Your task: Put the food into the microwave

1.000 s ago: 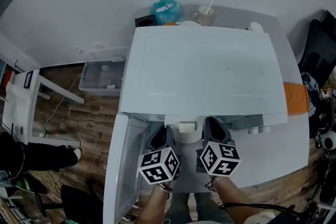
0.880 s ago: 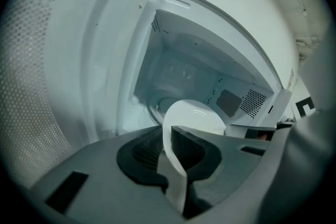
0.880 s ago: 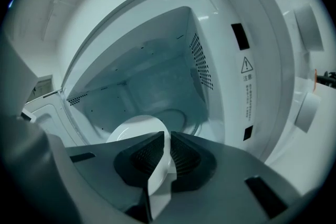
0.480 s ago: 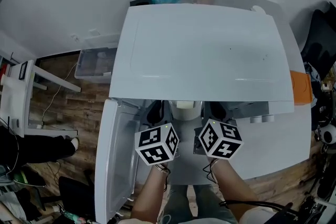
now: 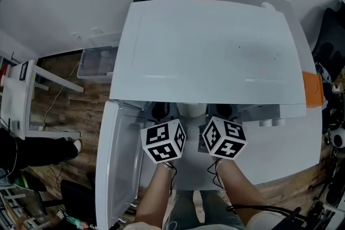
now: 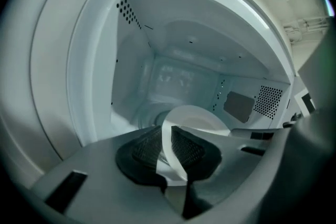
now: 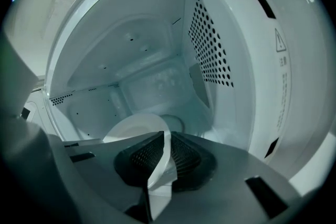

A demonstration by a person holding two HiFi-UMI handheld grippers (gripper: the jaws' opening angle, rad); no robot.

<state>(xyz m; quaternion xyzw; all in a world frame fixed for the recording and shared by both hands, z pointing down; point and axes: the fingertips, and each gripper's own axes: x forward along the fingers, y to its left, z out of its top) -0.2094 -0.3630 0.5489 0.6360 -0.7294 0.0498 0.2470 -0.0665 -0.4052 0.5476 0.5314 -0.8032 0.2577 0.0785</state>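
Head view: left gripper and right gripper reach under the microwave top. The door stands open at left.

Left gripper view: jaws clamped on the plate rim, with the plate entering the cavity.

Right gripper view: jaws clamped on the opposite rim.

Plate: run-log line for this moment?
left gripper: shut on plate | right gripper: shut on plate | microwave door: open | plate: at cavity opening

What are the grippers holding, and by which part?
A white dish, pinched by its rim: left gripper on one side, right gripper on the opposite.
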